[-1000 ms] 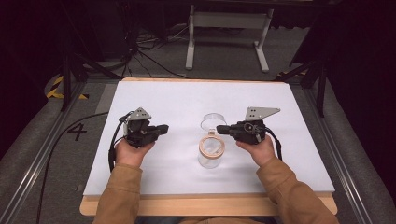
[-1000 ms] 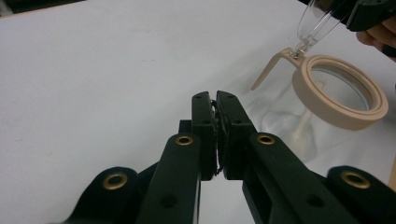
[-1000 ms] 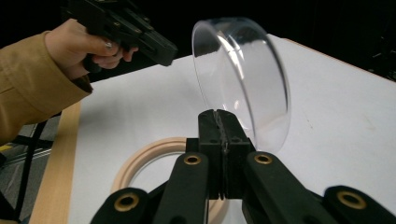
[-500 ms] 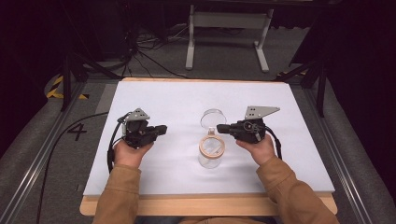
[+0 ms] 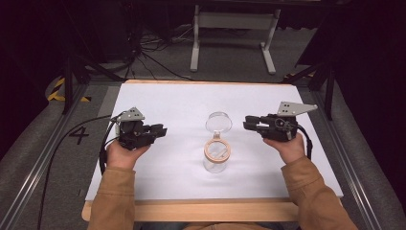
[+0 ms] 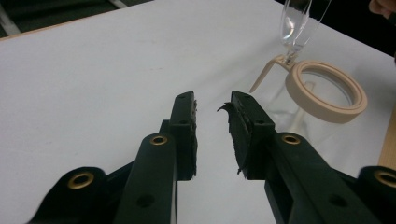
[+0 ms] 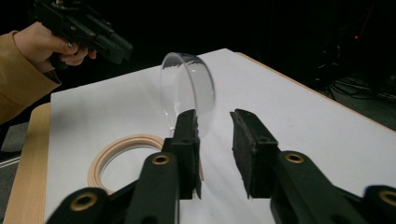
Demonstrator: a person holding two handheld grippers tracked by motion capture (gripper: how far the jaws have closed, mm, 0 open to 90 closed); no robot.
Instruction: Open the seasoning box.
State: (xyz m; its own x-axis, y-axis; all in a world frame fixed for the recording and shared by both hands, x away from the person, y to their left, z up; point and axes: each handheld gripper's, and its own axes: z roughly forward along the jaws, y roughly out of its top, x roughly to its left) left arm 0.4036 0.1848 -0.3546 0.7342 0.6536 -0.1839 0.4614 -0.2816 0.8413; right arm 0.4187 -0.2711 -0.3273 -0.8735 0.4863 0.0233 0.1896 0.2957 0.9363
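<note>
Fingers on both grippers stand a little apart and hold nothing — you can see white worktop (image 5: pixel 182 100) through each gap. The left gripper (image 5: pixel 159 131) sits at about 9 o'clock from the glass jar (image 5: pixel 216 155), and the right gripper (image 5: pixel 249 122) at about 3 o'clock, each well apart from it. Both point in toward the jar, so I think they are getting ready to work on it from two sides.

The jar stands upright near the middle of the worktop. Its tan ring (image 6: pixel 326 91) is around the mouth, and the clear lid (image 7: pixel 187 93) is tipped up on its hinge at 12 o'clock, so the jar is open.

Each hand (image 5: pixel 123 154) grips its tool from below, forearms in brown sleeves (image 5: pixel 115 199) coming from 6 o'clock, held level just above the worktop.
</note>
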